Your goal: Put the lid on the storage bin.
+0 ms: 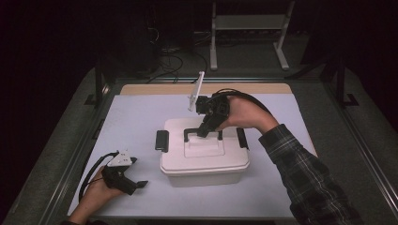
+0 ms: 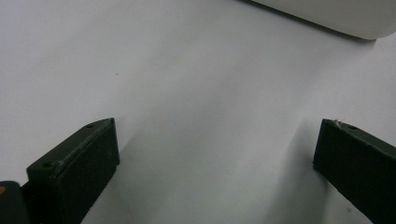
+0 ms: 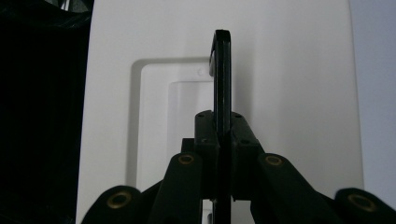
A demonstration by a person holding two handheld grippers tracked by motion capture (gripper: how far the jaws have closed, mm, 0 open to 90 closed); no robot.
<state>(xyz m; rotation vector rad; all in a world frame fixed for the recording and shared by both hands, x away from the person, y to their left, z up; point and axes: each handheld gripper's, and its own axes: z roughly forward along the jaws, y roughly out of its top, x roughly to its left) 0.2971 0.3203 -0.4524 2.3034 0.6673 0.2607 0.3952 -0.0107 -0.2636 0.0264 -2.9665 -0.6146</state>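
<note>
Now right gripper (image 1: 202, 133) clamps one box (image 1: 205, 164) handle (image 3: 221, 79); left gripper (image 1: 136, 172) gapes empty.

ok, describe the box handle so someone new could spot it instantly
Start at the white lidded box in the middle of the pale table mat. On its lid stands a thin black carry handle, raised upright above a shallow rectangular recess. Unlike the two black latches on the lid's ends, it sits mid-lid, pinched by the right hand-held gripper.

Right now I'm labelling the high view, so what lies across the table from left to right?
Left hand-held gripper → left black latch → black handle clamped by the right hand-held gripper → right black latch → plaid sleeve.
</note>
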